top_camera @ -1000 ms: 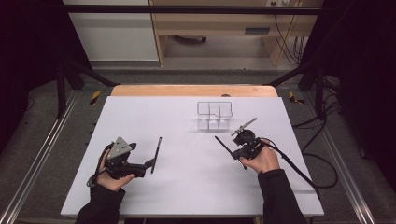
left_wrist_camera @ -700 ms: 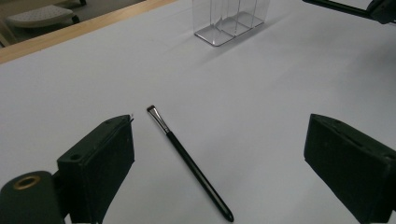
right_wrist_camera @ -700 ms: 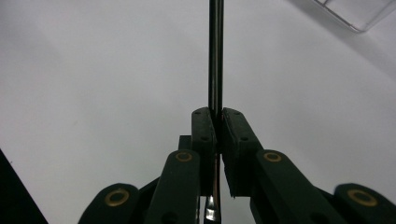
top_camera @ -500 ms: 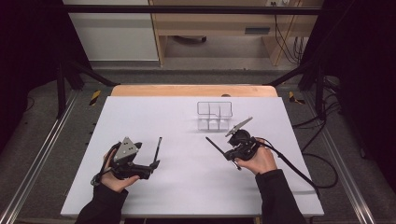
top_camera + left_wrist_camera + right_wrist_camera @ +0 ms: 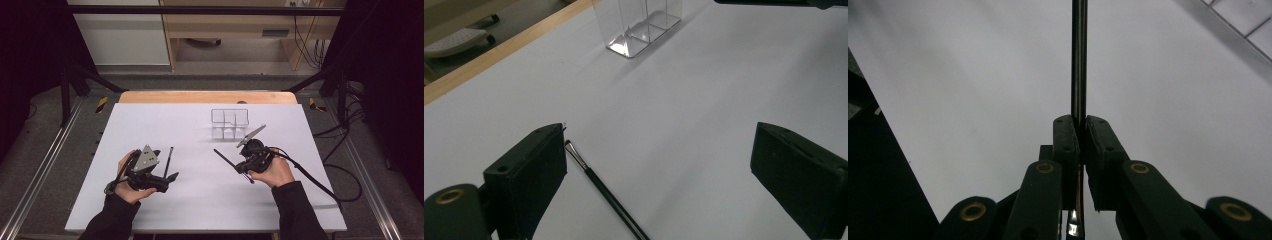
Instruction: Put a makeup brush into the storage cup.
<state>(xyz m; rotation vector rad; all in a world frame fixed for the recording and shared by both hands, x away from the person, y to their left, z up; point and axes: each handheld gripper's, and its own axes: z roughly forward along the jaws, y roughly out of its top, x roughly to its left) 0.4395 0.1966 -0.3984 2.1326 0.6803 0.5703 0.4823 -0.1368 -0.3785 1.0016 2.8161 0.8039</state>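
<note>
My left gripper [image 5: 167,173] is open low over the white table [image 5: 200,210], at the front left. A thin black brush [image 5: 169,156] lies flat just beyond it. In the left gripper view the brush [image 5: 599,185] lies between the wide-apart jaws of the left gripper [image 5: 659,150], close to the left one. My right gripper [image 5: 241,166] is shut on a second black brush [image 5: 224,158], which sticks out to the upper left. In the right gripper view its handle [image 5: 1079,60] runs straight up from the closed right gripper [image 5: 1082,122].
A clear plastic organiser [image 5: 230,122] with several compartments stands at the back middle of the table, also seen in the left gripper view [image 5: 639,25]. The table's wooden far edge [image 5: 200,96] lies behind it. The right gripper's cable [image 5: 310,175] trails off to the right.
My right gripper has shifted left with its brush, whose tip now reaches farther left. My left gripper has moved slightly right, closer to the lying brush.
</note>
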